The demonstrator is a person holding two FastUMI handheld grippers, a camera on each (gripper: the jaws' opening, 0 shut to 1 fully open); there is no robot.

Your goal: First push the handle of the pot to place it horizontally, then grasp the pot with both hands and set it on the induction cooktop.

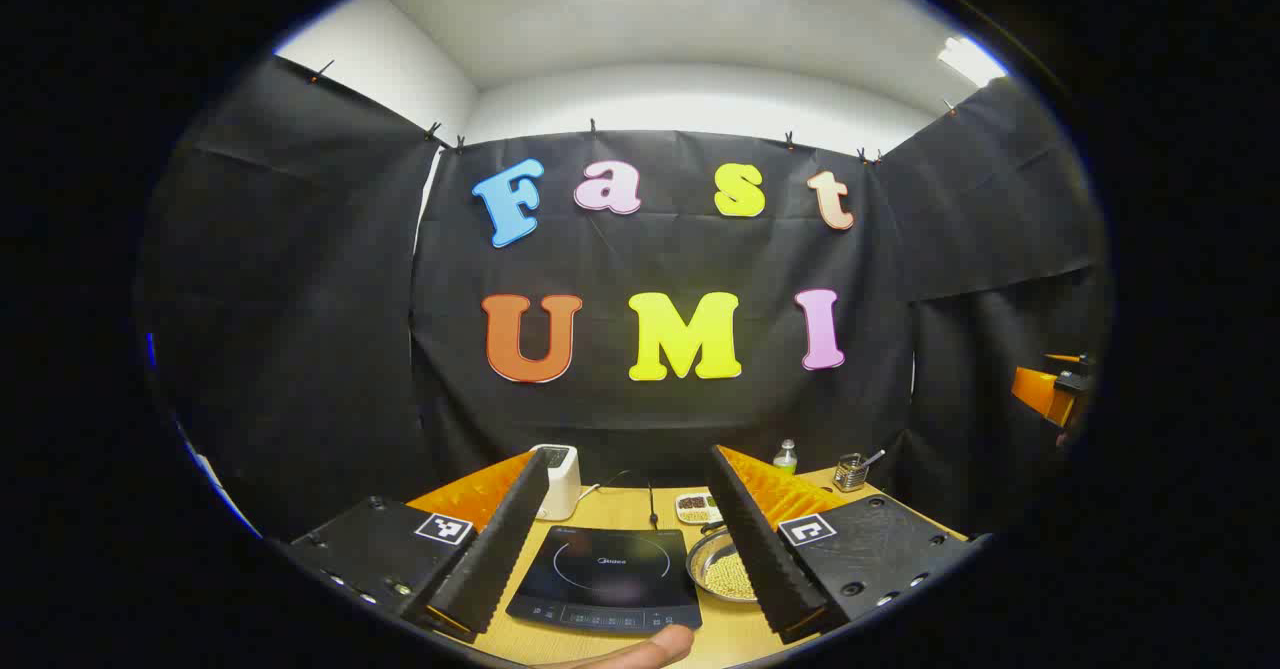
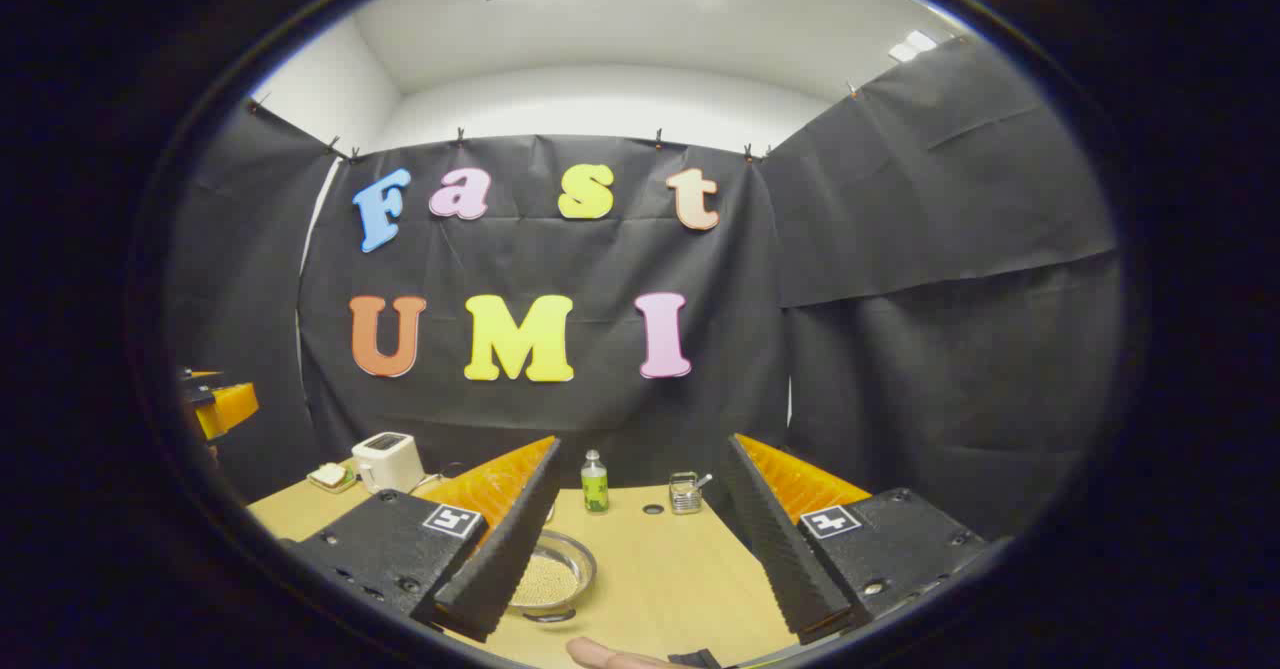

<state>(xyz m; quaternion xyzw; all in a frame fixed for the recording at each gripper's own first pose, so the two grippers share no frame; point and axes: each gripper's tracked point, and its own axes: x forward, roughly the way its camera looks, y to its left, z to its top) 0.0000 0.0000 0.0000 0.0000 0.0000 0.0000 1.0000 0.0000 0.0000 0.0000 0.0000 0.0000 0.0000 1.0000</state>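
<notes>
A shallow round steel pot [image 1: 722, 569] of pale grains sits on the wooden table [image 2: 660, 569], just right of the flat black induction cooktop [image 1: 605, 579]; its handle cannot be made out. The left gripper [image 1: 625, 539] and right gripper [image 2: 640, 529] hover above, fingers spread. The handle push likely needs a low, sideways approach.

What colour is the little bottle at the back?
Green bottle with a white cap, clearest in the right gripper view.

Black induction cooktop [image 1: 607, 579] lies flat; grain-filled metal pot [image 1: 722, 569] apparently just beside.
</notes>
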